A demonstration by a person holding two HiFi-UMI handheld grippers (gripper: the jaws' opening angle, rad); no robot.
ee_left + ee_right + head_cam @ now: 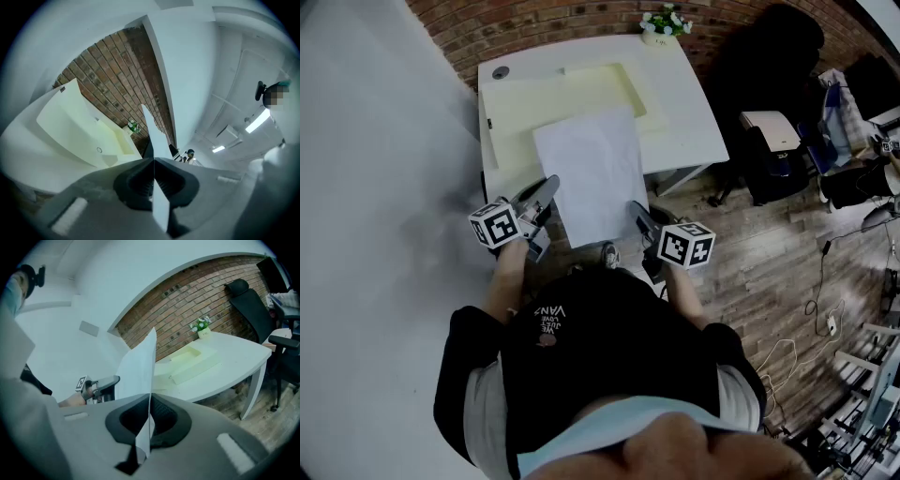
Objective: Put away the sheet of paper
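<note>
A white sheet of paper (591, 173) hangs in the air over the near edge of the white table (694, 122), held by its two near corners. My left gripper (546, 192) is shut on the left corner and my right gripper (639, 214) is shut on the right corner. In the left gripper view the sheet (157, 140) runs edge-on out of the closed jaws of the left gripper (153, 159). In the right gripper view the paper (138, 366) rises from the shut right gripper (150, 397). An open pale yellow box (581, 98) lies on the table beyond the sheet.
A small flower pot (661, 23) stands at the table's far edge by the brick wall. A black office chair (769, 66) and a second desk stand to the right. Cables lie on the wooden floor (787, 281). A white wall runs along the left.
</note>
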